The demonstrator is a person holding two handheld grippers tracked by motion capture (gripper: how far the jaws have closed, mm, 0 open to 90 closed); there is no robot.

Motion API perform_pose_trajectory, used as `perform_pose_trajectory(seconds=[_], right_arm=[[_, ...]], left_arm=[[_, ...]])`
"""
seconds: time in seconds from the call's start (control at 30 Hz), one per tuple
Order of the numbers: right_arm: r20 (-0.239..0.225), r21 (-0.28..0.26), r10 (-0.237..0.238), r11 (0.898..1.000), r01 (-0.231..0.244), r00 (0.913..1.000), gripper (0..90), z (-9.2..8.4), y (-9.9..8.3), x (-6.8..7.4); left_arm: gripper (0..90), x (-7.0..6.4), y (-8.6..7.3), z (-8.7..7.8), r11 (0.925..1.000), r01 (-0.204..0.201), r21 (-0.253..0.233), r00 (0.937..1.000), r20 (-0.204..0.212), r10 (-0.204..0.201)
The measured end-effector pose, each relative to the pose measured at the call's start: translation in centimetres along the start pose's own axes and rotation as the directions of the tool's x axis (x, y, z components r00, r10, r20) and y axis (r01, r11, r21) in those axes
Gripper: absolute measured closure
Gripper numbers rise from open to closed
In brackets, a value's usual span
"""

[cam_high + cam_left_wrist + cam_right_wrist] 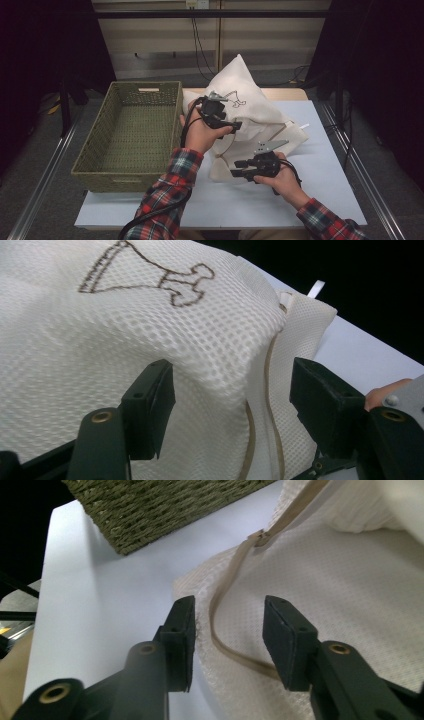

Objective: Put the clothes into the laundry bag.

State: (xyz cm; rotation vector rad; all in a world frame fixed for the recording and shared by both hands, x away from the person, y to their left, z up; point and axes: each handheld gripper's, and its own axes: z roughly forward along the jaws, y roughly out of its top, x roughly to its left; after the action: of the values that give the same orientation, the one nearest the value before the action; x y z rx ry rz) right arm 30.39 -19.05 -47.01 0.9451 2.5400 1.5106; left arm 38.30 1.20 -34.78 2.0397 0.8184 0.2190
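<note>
A white mesh bag with a brown embroidered figure stands bunched up on the table, right of the basket. My left gripper reaches into its left side. In the left gripper view the jaws stand wide apart with a bulge of the mesh bag between them, and the pads are not pressing it. My right gripper is at the bag's near lower corner. Its jaws are apart over the bag's edge, with the tan zipper strip running between them, untouched.
A green woven basket, with nothing in it, sits on the left of the white table top, and its corner lies close to the bag. Metal rails run along both sides of the table. Cables hang at the back wall.
</note>
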Motion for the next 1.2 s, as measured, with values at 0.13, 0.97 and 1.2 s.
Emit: perform_pose_trajectory(seconds=[0.13,0.97,1.2], right_arm=[[0.007,-0.009,-0.001,1.000,0.001,1.0000,51.3,0.0,0.3,0.0],[0.143,-0.049,0.046,0.998,-0.039,0.9886,30.5,-4.2,-1.5,-2.9],[0.198,-0.069,0.060,0.997,-0.047,0.9783,27.1,-5.5,-1.7,-3.7]], left_arm=[[34.3,0.1,0.0,0.2,0.9995,-0.030,-0.010,0.9995,-0.013,0.030],[87.8,-1.0,-3.4,6.2,0.9823,-0.038,0.184,0.9855,0.169,0.007],[88.4,-1.1,-5.5,7.4,0.9781,-0.038,0.204,0.9849,0.173,0.002]])
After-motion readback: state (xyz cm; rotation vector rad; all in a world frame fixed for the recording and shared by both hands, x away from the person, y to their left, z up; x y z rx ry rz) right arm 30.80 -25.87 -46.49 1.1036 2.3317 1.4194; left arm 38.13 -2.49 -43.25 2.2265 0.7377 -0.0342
